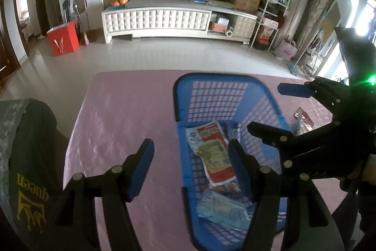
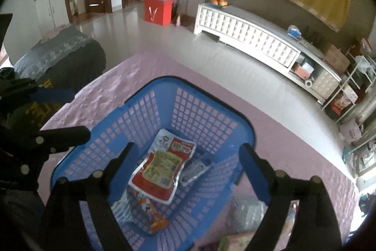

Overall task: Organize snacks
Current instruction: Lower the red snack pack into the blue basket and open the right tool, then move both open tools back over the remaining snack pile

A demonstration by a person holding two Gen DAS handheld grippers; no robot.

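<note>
Hovering above the basket [image 2: 150, 107], the right gripper [image 2: 190, 171] has its jaws wide apart and nothing between them. The left gripper [image 1: 191, 167] is the same: jaws spread wide, empty, one finger over the pink tabletop [image 1: 122, 114] and the other over the basket's near corner.

Both point down and forward into the basket, probably because the snacks are collected there and the hands are free for the next one.

Inside the basket I count about four packets. A red packet [image 2: 162, 168] lies flat on top in the middle. A small white-blue packet [image 2: 196, 168] shows from under its right edge. An orange packet [image 2: 150, 213] lies under its near end, and a pale blue packet [image 1: 223, 209] is at the near side of the basket. They overlap, so the count is not sure.

Outside, on the tabletop right of the basket, at least one red snack [image 1: 304, 118] lies loose, and clear wrapped packs [image 2: 249, 211] lie near the right jaws; their number I cannot tell. In my judgement these are left to collect.
</note>
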